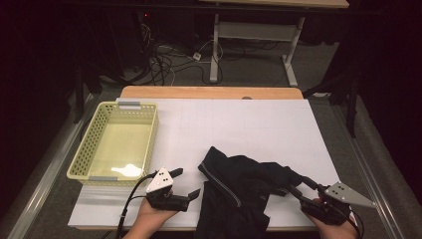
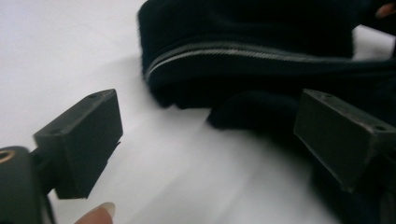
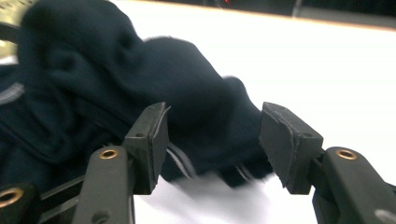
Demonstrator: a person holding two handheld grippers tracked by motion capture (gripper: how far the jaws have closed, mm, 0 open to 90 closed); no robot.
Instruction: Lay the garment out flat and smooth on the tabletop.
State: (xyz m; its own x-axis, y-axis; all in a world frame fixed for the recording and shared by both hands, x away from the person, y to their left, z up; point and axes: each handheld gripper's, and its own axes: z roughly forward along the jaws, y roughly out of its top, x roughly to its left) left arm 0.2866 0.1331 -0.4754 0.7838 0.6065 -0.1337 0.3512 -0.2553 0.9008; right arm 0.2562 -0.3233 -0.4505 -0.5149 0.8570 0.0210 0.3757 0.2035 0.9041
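Dark jacket [image 1: 239, 194] lying crumpled on white tabletop [image 1: 249, 124]; left claw [image 1: 186, 185] spread just beside it, right claw [image 1: 293, 185] spread at its sleeve, gripping nothing.

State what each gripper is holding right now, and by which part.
Nothing is held. The left gripper stands open beside the black zippered fabric garment. The right gripper is open too, its pads off the garment's end.

Matt dark cloth jacket [image 1: 234, 191], perforated plastic basket [image 1: 94, 134], smooth white tabletop [image 1: 249, 129]
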